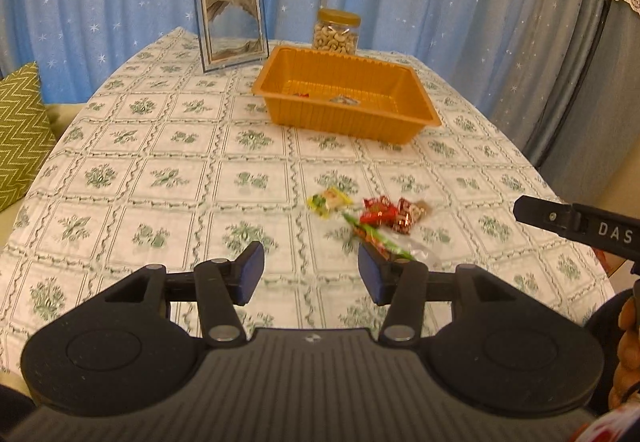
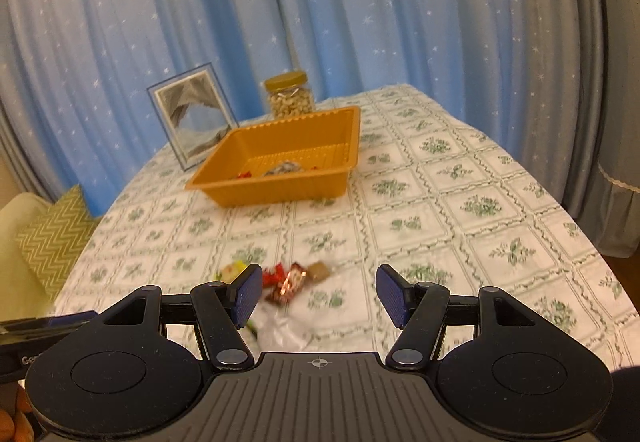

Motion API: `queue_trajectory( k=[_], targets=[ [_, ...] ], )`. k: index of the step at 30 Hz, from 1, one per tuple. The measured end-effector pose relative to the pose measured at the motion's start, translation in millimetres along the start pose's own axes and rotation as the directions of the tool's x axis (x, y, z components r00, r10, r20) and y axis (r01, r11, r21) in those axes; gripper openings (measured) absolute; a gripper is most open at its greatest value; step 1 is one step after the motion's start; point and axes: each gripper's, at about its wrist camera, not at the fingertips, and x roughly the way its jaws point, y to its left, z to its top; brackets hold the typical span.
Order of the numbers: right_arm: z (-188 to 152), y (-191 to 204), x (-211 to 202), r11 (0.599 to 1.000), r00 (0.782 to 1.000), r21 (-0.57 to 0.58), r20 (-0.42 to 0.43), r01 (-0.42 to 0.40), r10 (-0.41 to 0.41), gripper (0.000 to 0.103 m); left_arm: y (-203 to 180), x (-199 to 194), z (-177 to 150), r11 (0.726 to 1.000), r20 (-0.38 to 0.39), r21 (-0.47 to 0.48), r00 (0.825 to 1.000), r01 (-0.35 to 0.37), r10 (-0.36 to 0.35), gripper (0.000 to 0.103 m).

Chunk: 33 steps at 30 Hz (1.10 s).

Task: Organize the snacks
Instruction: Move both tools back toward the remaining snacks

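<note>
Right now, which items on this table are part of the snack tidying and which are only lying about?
Part of the job:
- orange tray, a few wrapped snacks already inside
- loose wrapped snacks on the tablecloth
- left gripper and right gripper, both open and empty

Lying about:
- picture frame
- jar of nuts, lid on
- green zigzag cushion

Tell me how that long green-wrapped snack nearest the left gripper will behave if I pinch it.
The green-wrapped snack looks thin and long, so it probably flexes or droops from an end grip. Its glossy film wrapper may slip between pads. Likely very light, so a nudge would slide it on the tablecloth.
</note>
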Motion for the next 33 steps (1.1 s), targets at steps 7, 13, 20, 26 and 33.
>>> queue_trajectory(
  k=[7, 13, 20, 26, 33],
  targets=[
    [-11, 3, -7, 1.000, 0.999, -0.026, -0.032, -0.012, 0.012, 0.063, 1, -9, -5, 1.000, -0.001, -0.002, 1.000, -0.017, 0.017, 0.049],
    [-14, 4, -6, 0.999, 0.998, -0.045, -0.052, -0.025, 0.023, 0.063, 2, -10, -3, 1.000, 0.000, -0.013, 1.000, -0.027, 0.027, 0.051],
    [-19, 5, 4, 0.996, 0.995, -0.081, -0.091, -0.043, 0.036, 0.063, 5, -3, -6, 1.000, -0.016, -0.010, 0.999, -0.029, 0.029, 0.052],
    [-24, 6, 16, 0.993, 0.992, -0.101, -0.118, -0.058, 0.046, 0.063, 8, 8, -9, 0.999, -0.033, -0.007, 0.999, -0.031, 0.031, 0.056],
    [-29, 10, 42, 0.985, 0.985, -0.150, -0.162, -0.090, 0.065, 0.063, 16, 27, -9, 0.999, -0.057, 0.015, 0.997, -0.046, 0.047, 0.061]
  ],
)
